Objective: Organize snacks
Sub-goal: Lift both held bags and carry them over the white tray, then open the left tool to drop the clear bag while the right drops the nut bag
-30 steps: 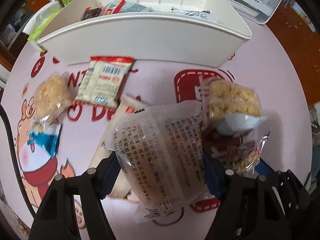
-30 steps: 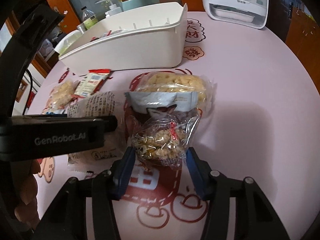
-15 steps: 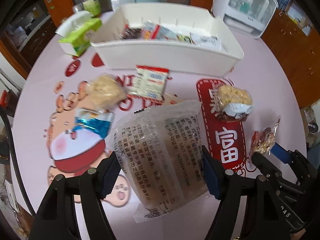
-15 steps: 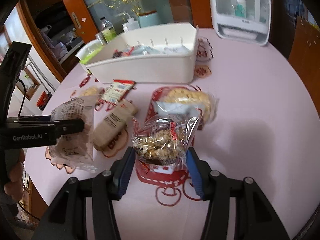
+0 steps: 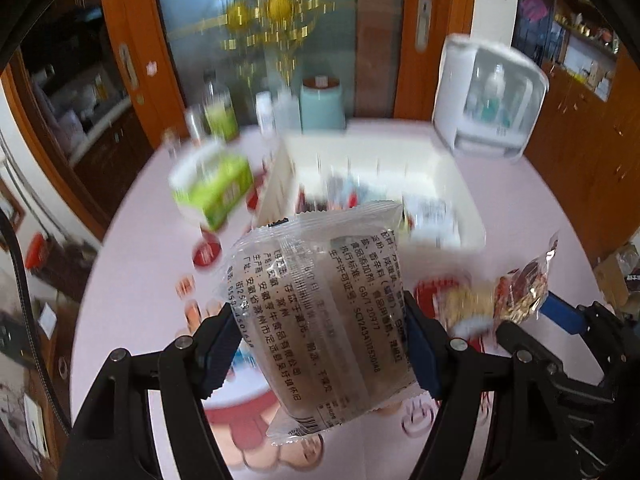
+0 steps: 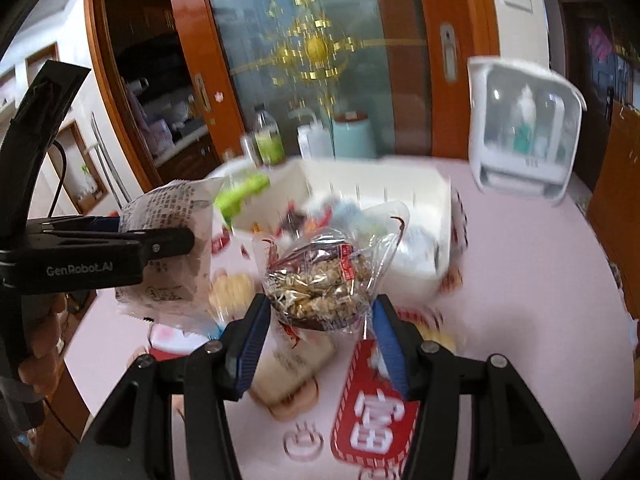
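Holding two packets aloft above the table [image 6: 540, 280], both grippers are loaded. The left gripper [image 5: 320, 344] has its jaws clamped across the middle of a clear wrapped cake [image 5: 320, 300], printed side towards the camera; the right gripper [image 6: 320, 320] has its jaws pressed on the lower part of a nut snack [image 6: 320, 280] in crinkly film. Both hang in the air short of the white bin [image 6: 400, 184], which stands farther back on the table.

Judging by the look of them, both packets are light and soft. The cake's wrapper is slack and glossy, so it could slide between the pads — a hold across the solid middle, as now, seems safer than one on the sealed edge. The nut snack is probably brittle inside; its film bunches up above the jaws, and a hard squeeze might crush the contents. Taking it low, around the dense base, looks right.

Much is hard to read. Everything behind the packets is smeared by motion — the bin's contents show only as streaks of colour, and its dividers are faint. The cake hides the bin's near wall in the left view, so the free compartments cannot be told. Other snacks on the table are blurred or covered; their number is unclear.
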`<state>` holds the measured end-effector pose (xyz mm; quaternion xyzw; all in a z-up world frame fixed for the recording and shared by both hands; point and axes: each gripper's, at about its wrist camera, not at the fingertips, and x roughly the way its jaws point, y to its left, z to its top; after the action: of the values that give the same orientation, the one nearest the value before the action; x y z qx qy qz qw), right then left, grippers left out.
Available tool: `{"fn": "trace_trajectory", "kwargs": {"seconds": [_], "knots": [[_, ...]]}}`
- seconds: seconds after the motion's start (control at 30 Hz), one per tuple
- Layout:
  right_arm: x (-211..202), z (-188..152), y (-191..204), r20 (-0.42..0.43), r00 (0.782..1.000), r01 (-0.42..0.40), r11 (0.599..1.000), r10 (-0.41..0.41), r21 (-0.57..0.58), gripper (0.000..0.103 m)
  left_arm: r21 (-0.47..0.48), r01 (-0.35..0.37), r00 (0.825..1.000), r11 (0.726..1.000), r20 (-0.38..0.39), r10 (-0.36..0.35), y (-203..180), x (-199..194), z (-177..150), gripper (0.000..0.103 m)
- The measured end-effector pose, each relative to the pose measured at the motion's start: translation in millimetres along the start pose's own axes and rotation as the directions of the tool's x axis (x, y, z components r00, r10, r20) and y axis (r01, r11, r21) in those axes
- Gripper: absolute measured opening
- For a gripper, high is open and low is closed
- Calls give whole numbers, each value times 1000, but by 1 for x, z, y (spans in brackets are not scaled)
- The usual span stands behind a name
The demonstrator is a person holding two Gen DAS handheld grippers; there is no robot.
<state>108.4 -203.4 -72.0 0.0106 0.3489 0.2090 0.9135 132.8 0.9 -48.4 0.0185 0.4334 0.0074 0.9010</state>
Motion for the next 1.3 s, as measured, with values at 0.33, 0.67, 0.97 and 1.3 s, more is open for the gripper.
{"fn": "trace_trajectory", "kwargs": {"seconds": [0.33, 0.67, 0.97, 1.3], "knots": [[5, 83, 4, 163, 981, 105, 995, -104, 7, 54, 34, -52, 978, 998, 205, 44, 3, -19, 90, 72], [39, 125, -16, 167, 964, 190, 974, -209, 121, 55, 48, -85, 970, 995, 232, 71, -4, 13, 142, 73], [80, 129, -11, 104, 968, 219, 971, -229, 99, 33, 90, -99, 985, 991, 153, 84, -14, 73, 146, 73], [131, 120, -18, -20, 968, 251, 964, -250, 83, 25, 92, -89, 996, 992, 30, 86, -10, 147, 149, 80]]}}
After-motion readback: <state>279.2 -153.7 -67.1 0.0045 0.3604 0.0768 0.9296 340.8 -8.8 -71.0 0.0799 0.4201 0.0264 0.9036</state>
